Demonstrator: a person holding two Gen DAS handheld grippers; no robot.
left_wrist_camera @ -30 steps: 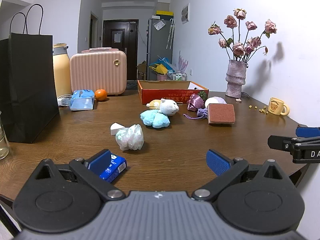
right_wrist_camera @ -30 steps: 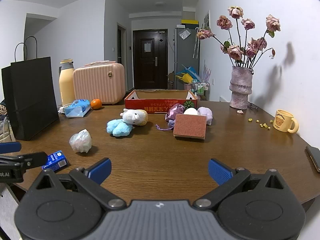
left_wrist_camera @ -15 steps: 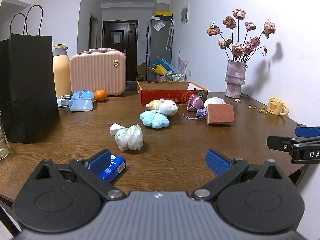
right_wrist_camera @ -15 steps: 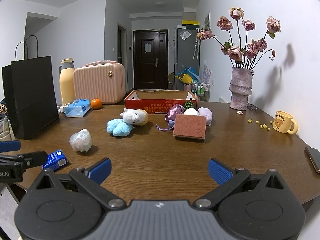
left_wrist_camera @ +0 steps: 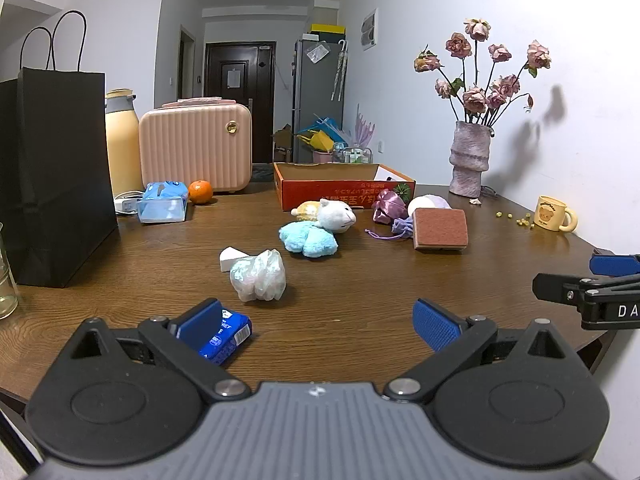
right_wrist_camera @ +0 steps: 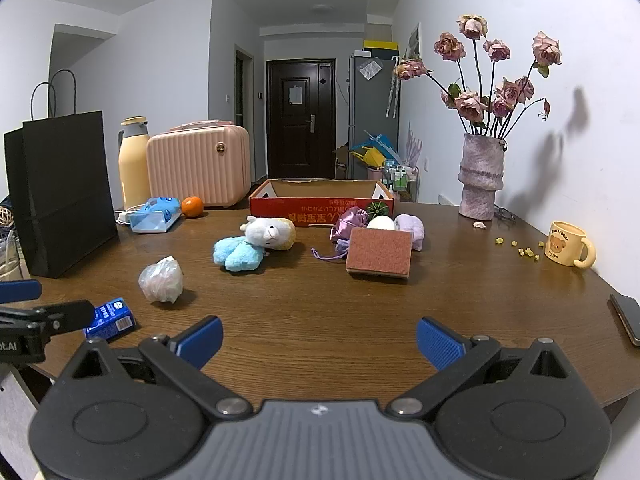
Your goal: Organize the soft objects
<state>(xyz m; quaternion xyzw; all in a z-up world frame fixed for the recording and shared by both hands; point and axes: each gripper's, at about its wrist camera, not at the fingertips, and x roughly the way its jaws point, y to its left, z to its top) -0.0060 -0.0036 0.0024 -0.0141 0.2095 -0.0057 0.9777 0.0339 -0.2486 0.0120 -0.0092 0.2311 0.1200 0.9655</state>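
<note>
Soft things lie on the brown table (left_wrist_camera: 360, 280): a plush lamb with blue paws (left_wrist_camera: 320, 228) (right_wrist_camera: 252, 244), a crumpled plastic bag (left_wrist_camera: 259, 276) (right_wrist_camera: 161, 281), a brown sponge (left_wrist_camera: 440, 228) (right_wrist_camera: 379, 253), purple pouches (left_wrist_camera: 386, 206) (right_wrist_camera: 350, 222) and a white ball (right_wrist_camera: 381, 223). A red cardboard box (left_wrist_camera: 340, 190) (right_wrist_camera: 320, 202) stands open behind them. My left gripper (left_wrist_camera: 318, 322) is open and empty, low over the near edge beside a blue carton (left_wrist_camera: 224, 336). My right gripper (right_wrist_camera: 320, 340) is open and empty at the near edge.
A black paper bag (left_wrist_camera: 52, 168), a yellow flask (left_wrist_camera: 120, 140), a pink case (left_wrist_camera: 196, 146), a tissue pack (left_wrist_camera: 164, 202) and an orange (left_wrist_camera: 200, 191) stand at the left. A vase of roses (right_wrist_camera: 480, 176), a yellow mug (right_wrist_camera: 568, 244) and a phone (right_wrist_camera: 628, 322) are at the right.
Nothing on the table has moved. Both grippers stay open and almost still; the views shift only very slightly.
</note>
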